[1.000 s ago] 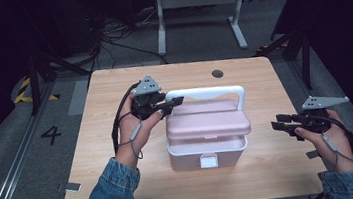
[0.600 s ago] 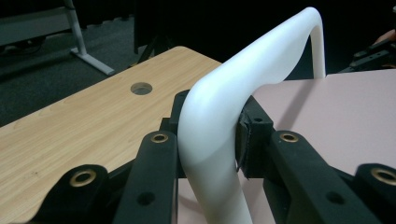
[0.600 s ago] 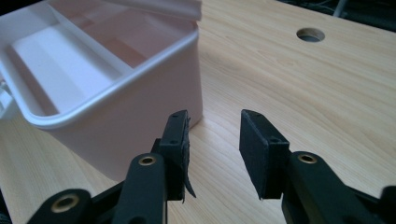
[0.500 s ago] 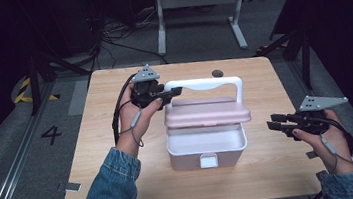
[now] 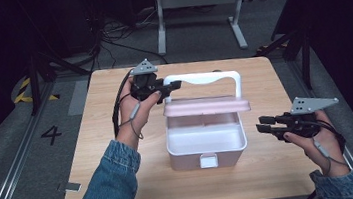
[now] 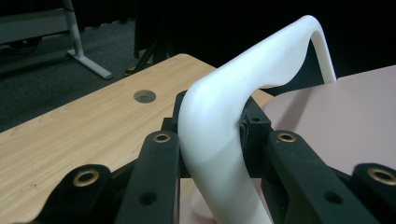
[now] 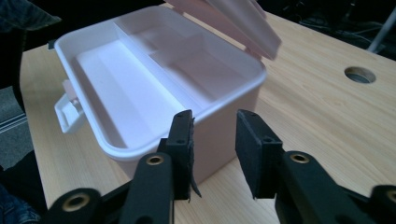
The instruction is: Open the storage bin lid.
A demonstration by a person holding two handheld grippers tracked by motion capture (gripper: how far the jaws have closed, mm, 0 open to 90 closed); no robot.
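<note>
Between left tool (image 6: 212, 140) pads, handle (image 6: 261, 70)

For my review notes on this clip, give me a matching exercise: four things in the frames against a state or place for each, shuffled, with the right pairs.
Things:
1. left gripper
2. right gripper
3. pink lid
4. latch

States or places:
A. raised, box open beneath it
B. on the box's front wall, facing the person
C. shut on the white handle
D. jaws apart with nothing between them, beside the box

Pairs: 1-C, 2-D, 3-A, 4-B
</note>
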